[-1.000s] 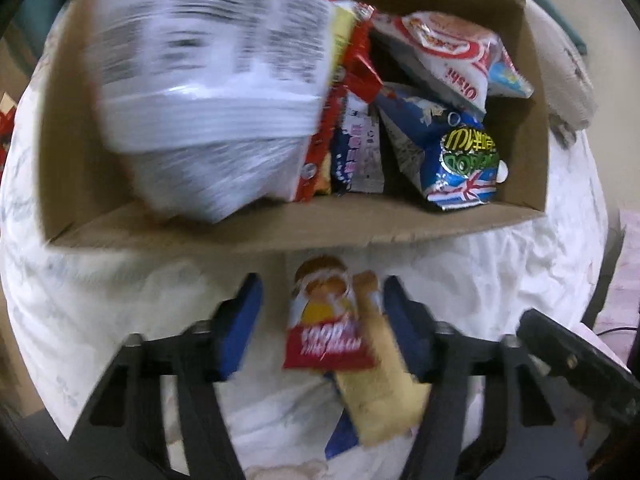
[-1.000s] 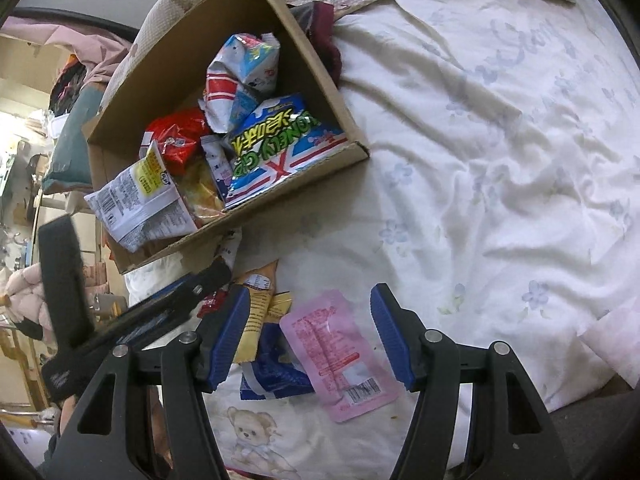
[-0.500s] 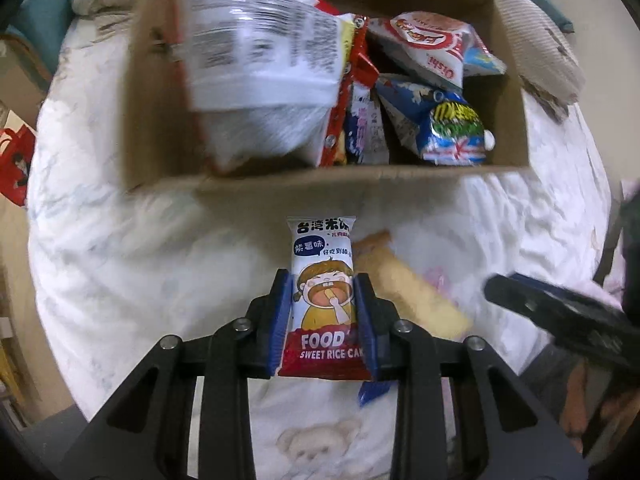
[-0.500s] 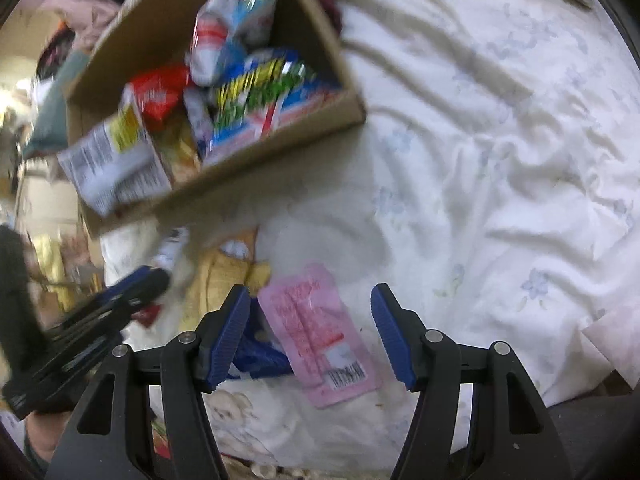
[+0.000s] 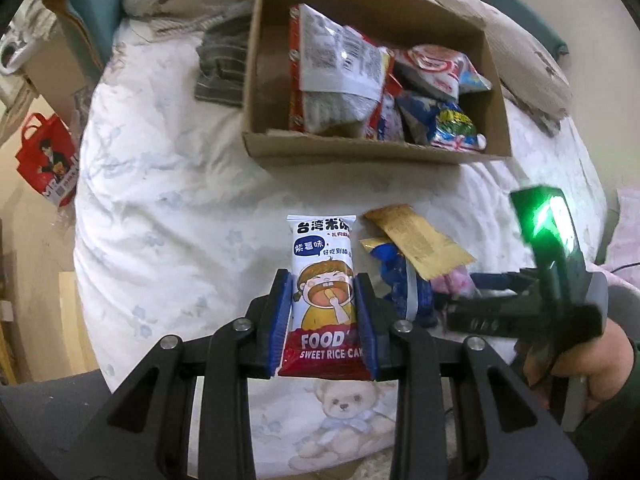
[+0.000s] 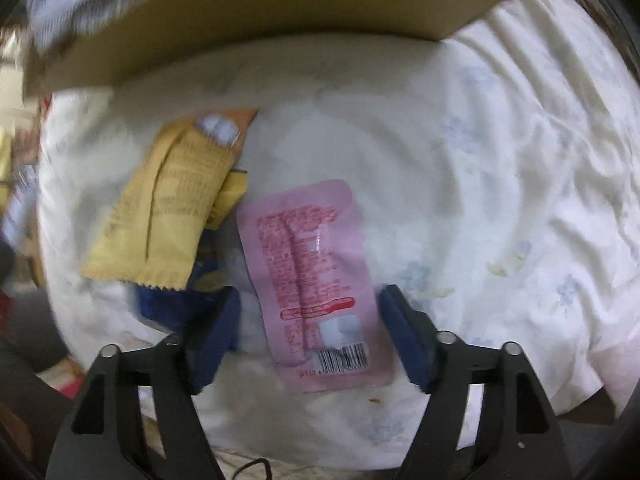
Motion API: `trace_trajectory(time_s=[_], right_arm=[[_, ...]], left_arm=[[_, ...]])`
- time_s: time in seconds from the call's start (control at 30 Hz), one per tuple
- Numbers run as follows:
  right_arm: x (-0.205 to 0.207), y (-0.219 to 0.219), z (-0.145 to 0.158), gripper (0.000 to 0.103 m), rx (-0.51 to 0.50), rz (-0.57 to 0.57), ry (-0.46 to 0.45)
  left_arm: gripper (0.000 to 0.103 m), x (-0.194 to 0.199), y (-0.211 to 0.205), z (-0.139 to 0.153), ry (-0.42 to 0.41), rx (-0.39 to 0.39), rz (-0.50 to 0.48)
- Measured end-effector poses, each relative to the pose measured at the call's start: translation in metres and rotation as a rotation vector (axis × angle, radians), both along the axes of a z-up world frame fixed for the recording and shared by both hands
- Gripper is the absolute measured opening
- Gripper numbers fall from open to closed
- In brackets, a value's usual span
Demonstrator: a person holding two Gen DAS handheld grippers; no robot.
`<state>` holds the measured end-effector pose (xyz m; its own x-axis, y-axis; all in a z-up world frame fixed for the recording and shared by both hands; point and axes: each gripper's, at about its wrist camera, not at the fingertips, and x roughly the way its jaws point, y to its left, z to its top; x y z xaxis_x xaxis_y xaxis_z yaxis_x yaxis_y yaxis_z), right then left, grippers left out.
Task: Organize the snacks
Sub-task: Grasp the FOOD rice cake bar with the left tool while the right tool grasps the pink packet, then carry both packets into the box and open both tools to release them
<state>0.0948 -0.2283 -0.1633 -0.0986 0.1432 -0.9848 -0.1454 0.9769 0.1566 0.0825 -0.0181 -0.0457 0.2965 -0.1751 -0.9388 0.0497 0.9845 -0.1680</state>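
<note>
My left gripper (image 5: 324,320) is shut on a sweet rice cake packet (image 5: 324,276), white and red with a cartoon child, lifted above the bedspread. Beyond it stands the cardboard box (image 5: 360,150) holding several snack bags. My right gripper (image 6: 310,320) points down over a pink sachet (image 6: 308,276) lying flat on the bedspread; its jaws are opening, with the sachet's lower end between them and the pads apart from it. A yellow wrapper (image 6: 168,208) and a blue packet (image 6: 160,304) lie left of the sachet. In the left wrist view the right gripper (image 5: 460,300) reaches in from the right over the blue packet (image 5: 404,284) and the yellow wrapper (image 5: 420,240).
A hand (image 5: 580,364) holds the right gripper's handle, where a green light shines. The box wall (image 6: 280,20) rises close above the loose packets. A red bag (image 5: 48,160) hangs off the bed's left side. A folded grey cloth (image 5: 220,68) lies left of the box.
My left gripper closed on the rice cake packet and lifted it back from the box. My right gripper dropped toward the pink sachet, and its jaws widened.
</note>
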Motion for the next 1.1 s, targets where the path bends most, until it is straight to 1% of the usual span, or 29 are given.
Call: trace_trajectory(time_s=[0.1, 0.2, 0.27, 0.3, 0.33, 0.37, 0.4, 0.43, 0.47, 0.53, 0.57, 0.63, 0.73, 0.87, 0.97, 1.03, 1.1], right_arm=[[-0.004, 0.015, -0.005, 0.078, -0.072, 0.07, -0.024], [-0.006, 0.019, -0.005, 0.078, -0.078, 0.075, -0.038], [-0.006, 0.019, -0.005, 0.075, -0.077, 0.072, -0.044], [-0.006, 0.019, -0.004, 0.072, -0.089, 0.077, -0.052], [-0.005, 0.017, -0.003, 0.065, -0.104, 0.088, -0.061], [-0.006, 0.019, -0.001, 0.06, -0.108, 0.098, -0.072], [-0.006, 0.019, 0.001, 0.059, -0.105, 0.098, -0.077], [-0.007, 0.019, 0.003, 0.053, -0.097, 0.097, -0.084], [-0.008, 0.012, 0.008, 0.041, -0.088, 0.093, -0.09], [-0.006, -0.001, 0.026, 0.018, -0.062, 0.053, -0.126], [-0.006, -0.007, 0.034, 0.018, -0.045, 0.025, -0.146], [-0.004, -0.019, 0.045, 0.018, 0.02, -0.037, -0.154], [-0.003, -0.026, 0.057, 0.018, 0.066, -0.072, -0.186], [-0.001, -0.039, 0.077, 0.018, 0.169, -0.111, -0.225], [-0.004, -0.046, 0.099, 0.018, 0.264, -0.124, -0.287], [-0.004, -0.05, 0.12, 0.018, 0.33, -0.12, -0.354], [-0.002, -0.048, 0.134, 0.018, 0.371, -0.117, -0.405]], left_arm=[[0.028, 0.0, 0.003, -0.002, -0.008, 0.008, 0.006], [0.028, 0.001, 0.003, -0.008, 0.001, 0.012, 0.007], [0.028, 0.001, 0.003, -0.012, 0.017, 0.001, 0.009], [0.028, 0.0, 0.003, -0.012, 0.021, -0.004, 0.008], [0.028, 0.0, 0.001, -0.013, 0.021, -0.008, 0.006], [0.028, -0.001, 0.0, -0.013, 0.018, -0.008, 0.002], [0.028, -0.001, -0.001, -0.012, 0.013, -0.006, -0.002], [0.028, -0.001, -0.002, -0.01, 0.005, -0.004, -0.007], [0.028, -0.002, -0.003, -0.009, -0.004, -0.003, -0.008], [0.028, -0.003, -0.002, -0.005, -0.02, -0.006, -0.006], [0.028, -0.004, -0.001, -0.004, -0.025, -0.007, -0.005], [0.028, -0.004, 0.0, -0.002, -0.036, -0.003, 0.0], [0.028, -0.003, 0.002, 0.0, -0.05, -0.002, 0.012], [0.028, -0.003, 0.002, 0.008, -0.095, 0.007, 0.015], [0.028, -0.002, 0.002, 0.015, -0.122, 0.008, 0.014], [0.027, 0.002, 0.003, 0.022, -0.147, 0.012, 0.024], [0.027, 0.009, 0.003, 0.03, -0.17, 0.006, 0.028]])
